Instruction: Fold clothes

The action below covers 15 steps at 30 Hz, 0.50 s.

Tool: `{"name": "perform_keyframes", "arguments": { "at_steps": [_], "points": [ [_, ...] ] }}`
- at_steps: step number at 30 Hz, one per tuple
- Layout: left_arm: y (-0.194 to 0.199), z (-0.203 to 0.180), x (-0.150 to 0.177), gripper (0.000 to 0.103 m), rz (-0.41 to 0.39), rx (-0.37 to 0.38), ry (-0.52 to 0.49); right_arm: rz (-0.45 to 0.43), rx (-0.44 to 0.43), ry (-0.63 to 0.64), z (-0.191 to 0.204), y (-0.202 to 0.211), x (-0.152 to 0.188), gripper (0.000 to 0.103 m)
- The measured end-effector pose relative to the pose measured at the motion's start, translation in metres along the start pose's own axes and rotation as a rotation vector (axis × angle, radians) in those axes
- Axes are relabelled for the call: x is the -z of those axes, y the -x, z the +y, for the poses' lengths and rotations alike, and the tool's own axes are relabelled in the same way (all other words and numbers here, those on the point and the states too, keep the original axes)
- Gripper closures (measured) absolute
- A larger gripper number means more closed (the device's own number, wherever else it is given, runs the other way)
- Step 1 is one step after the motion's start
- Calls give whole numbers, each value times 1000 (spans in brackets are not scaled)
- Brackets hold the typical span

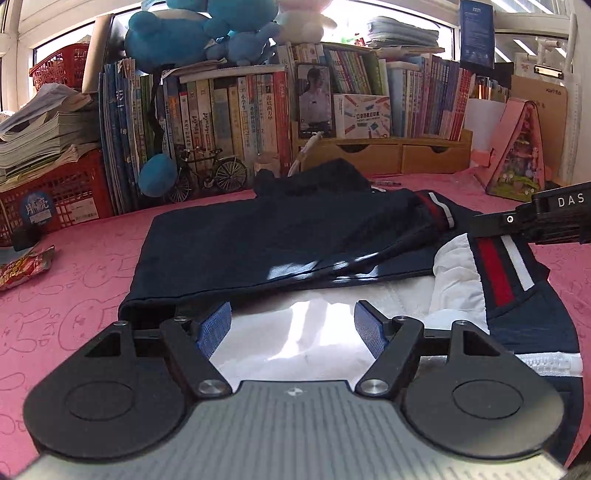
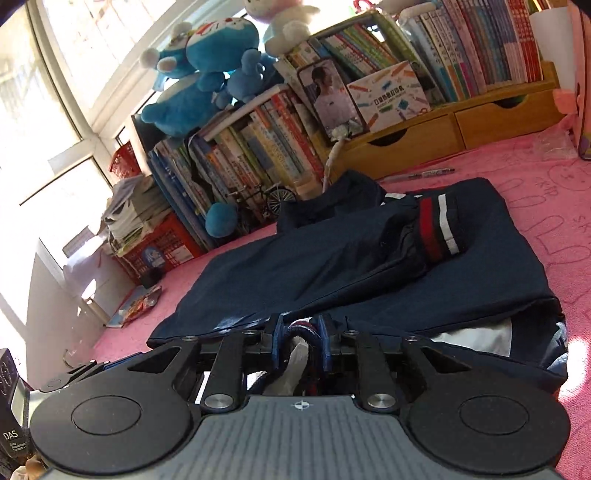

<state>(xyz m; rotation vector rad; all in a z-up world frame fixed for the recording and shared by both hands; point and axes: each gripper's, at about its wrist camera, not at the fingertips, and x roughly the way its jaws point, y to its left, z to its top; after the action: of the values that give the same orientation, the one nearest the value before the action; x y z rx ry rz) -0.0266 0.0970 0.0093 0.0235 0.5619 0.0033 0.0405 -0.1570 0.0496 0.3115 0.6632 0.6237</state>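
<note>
A navy jacket [image 1: 258, 240] with a white lining and red-and-white striped cuffs lies partly folded on the pink tablecloth [image 1: 74, 288]. My left gripper [image 1: 291, 325] is open, its blue pads over the white lining [image 1: 295, 343] at the near hem. In the right wrist view the same jacket [image 2: 332, 266] spreads ahead, with a striped cuff [image 2: 437, 229] lying on top. My right gripper [image 2: 300, 341] is shut on a bunched fold of the jacket with red-and-white trim [image 2: 301, 326]. The right gripper's black body [image 1: 535, 218] reaches into the left wrist view from the right.
A row of books [image 1: 229, 114] with blue plush toys [image 1: 184, 33] on top lines the table's far edge. Wooden drawers [image 1: 388, 155], a model bicycle [image 1: 210, 173], a red crate [image 1: 55, 195] and a pink house model [image 1: 517, 155] stand there. A snack packet [image 1: 26, 269] lies left.
</note>
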Motion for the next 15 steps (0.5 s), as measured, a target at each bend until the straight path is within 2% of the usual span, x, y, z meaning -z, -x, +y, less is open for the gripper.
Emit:
{"name": "perform_keyframes", "arguments": {
  "at_steps": [1,3,5,9,10,12,13,15],
  "points": [
    [-5,3,1,30,11,-8,6,-12,-1,61,0,10,1,59],
    [-15,9,2,30,33,-24,19,-26,-4,206,6,32,7,44],
    [-21,15,2,30,53,-36,40,1,-25,390,22,51,19,42],
    [-26,23,2,29,71,-29,80,170,-277,755,68,71,63,39],
    [-27,25,2,26,73,-23,89,186,-309,816,80,67,75,33],
    [-23,28,-1,24,65,-17,96,215,-364,932,104,57,99,32],
    [-20,30,-3,24,58,-15,99,217,-359,971,115,47,107,32],
    [-11,35,-13,24,28,-25,82,200,-322,971,129,24,109,32]
  ]
}}
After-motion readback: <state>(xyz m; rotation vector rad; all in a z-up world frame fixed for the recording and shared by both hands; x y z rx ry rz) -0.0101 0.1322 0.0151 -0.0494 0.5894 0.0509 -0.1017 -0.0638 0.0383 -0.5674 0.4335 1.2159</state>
